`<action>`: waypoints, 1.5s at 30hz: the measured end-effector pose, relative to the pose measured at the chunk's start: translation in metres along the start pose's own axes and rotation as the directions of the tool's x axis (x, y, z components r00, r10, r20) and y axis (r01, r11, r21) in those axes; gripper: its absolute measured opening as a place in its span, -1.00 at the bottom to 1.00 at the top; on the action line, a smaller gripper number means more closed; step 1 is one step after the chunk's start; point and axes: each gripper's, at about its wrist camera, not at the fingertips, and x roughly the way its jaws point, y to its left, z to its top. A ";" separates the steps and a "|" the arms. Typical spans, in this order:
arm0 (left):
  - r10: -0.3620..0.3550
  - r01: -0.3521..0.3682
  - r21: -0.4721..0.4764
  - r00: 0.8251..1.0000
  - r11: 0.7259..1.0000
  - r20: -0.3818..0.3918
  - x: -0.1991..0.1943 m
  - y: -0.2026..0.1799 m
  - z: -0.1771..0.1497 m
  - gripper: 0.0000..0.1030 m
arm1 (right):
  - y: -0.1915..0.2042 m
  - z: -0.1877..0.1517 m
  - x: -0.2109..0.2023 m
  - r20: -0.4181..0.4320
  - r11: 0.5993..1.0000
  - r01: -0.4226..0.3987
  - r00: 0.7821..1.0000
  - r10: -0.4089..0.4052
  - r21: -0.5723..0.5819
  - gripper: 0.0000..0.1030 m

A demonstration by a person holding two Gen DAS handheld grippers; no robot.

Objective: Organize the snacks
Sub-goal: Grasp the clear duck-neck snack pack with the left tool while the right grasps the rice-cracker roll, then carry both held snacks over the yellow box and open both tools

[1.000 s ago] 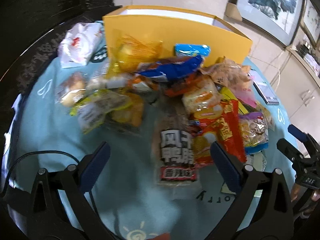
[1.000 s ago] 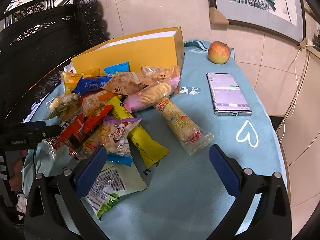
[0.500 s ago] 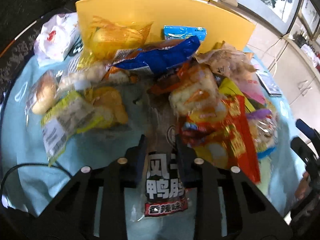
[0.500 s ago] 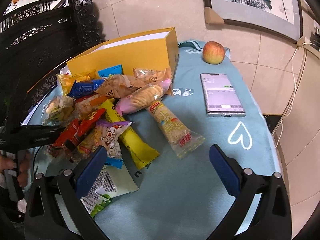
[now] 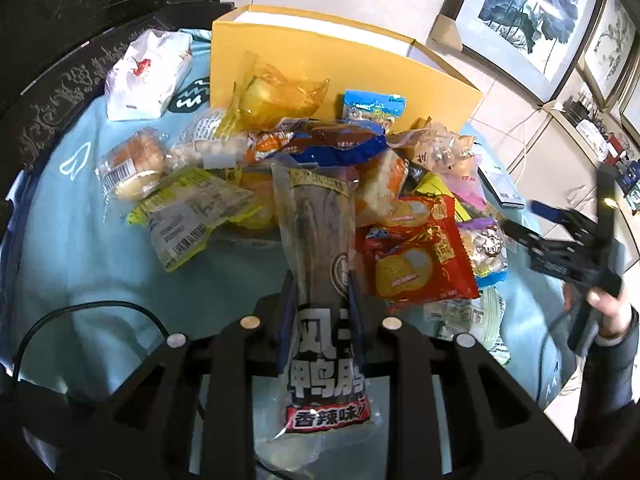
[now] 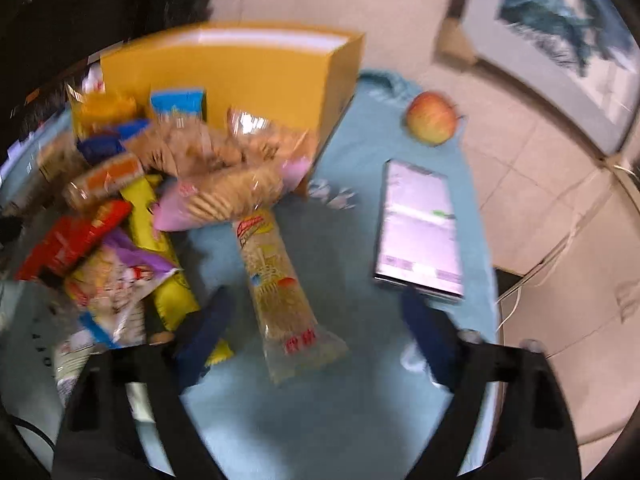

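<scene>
My left gripper (image 5: 320,292) is clenched on the clear duck-snack packet (image 5: 320,264), its pads pinching the packet's middle just above the bold black lettering; the packet stands up between the fingers, its top toward the pile. My right gripper (image 6: 316,320) has its jaws closing, with the long cracker sleeve (image 6: 276,280) lying between them on the cloth, the pads not yet on it as far as I can tell through the blur.

Just beyond the left jaws sits the heap of snacks: a red rice-cracker bag (image 5: 416,256) to the right, a yellow-green packet (image 5: 188,208) to the left, a wrapped bun (image 5: 130,168) farther left, a blue bag (image 5: 340,142) and an orange-yellow bag (image 5: 280,96) at the far side. Behind them all stands the yellow box (image 5: 360,60), open at the top, on the light blue tablecloth (image 5: 72,248). A white bag (image 5: 148,74) lies at the far left. On the right side of the table, well apart from the pile, are a phone (image 6: 420,228) and an apple (image 6: 432,118).

I judge the step in hand to be the pickup of one snack in each gripper. Next, the duck packet needs lifting clear of the heap and carrying over the box's near wall, while the right jaws need to finish their squeeze on the sleeve without pushing it sideways.
</scene>
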 end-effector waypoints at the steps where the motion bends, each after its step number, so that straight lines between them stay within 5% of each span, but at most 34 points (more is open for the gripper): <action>1: -0.001 0.001 0.002 1.000 1.000 -0.003 0.002 0.002 0.001 -0.54 | 0.002 0.003 0.009 -0.029 1.000 -0.009 1.000 0.008 -0.010 0.43; 7: -0.004 0.004 0.001 1.000 1.000 -0.012 0.006 0.008 0.002 -0.54 | 0.017 0.016 0.033 -0.082 0.994 -0.084 0.994 0.078 -0.068 -0.41; 10: -0.006 0.006 -0.004 1.000 1.000 -0.015 0.008 0.008 0.002 -0.54 | 0.024 0.014 0.029 -0.101 0.994 -0.062 0.994 0.053 -0.091 -0.43; 17: -0.022 0.022 0.004 1.000 1.000 0.009 -0.005 0.008 -0.001 -0.54 | -0.007 -0.015 -0.004 -0.108 0.973 -0.210 0.970 0.219 0.093 -0.43; 22: -0.050 0.049 0.022 0.998 0.999 0.033 -0.023 0.002 -0.003 -0.54 | -0.012 -0.030 -0.051 -0.011 0.953 -0.272 0.961 0.276 0.131 -0.43; 28: -0.073 0.068 0.048 0.992 0.997 0.099 -0.048 -0.014 0.014 -0.53 | -0.006 0.006 -0.092 0.146 0.937 -0.337 0.935 0.323 0.088 -0.43; 37: -0.025 0.003 0.092 0.971 0.996 0.239 -0.054 -0.055 0.126 -0.53 | 0.000 0.116 -0.088 0.309 0.957 -0.288 0.914 0.264 0.033 -0.43; 45: 0.024 -0.028 0.016 0.982 0.999 0.187 0.033 -0.061 0.245 -0.53 | 0.005 0.207 0.006 0.268 0.976 -0.187 0.951 0.153 0.107 -0.43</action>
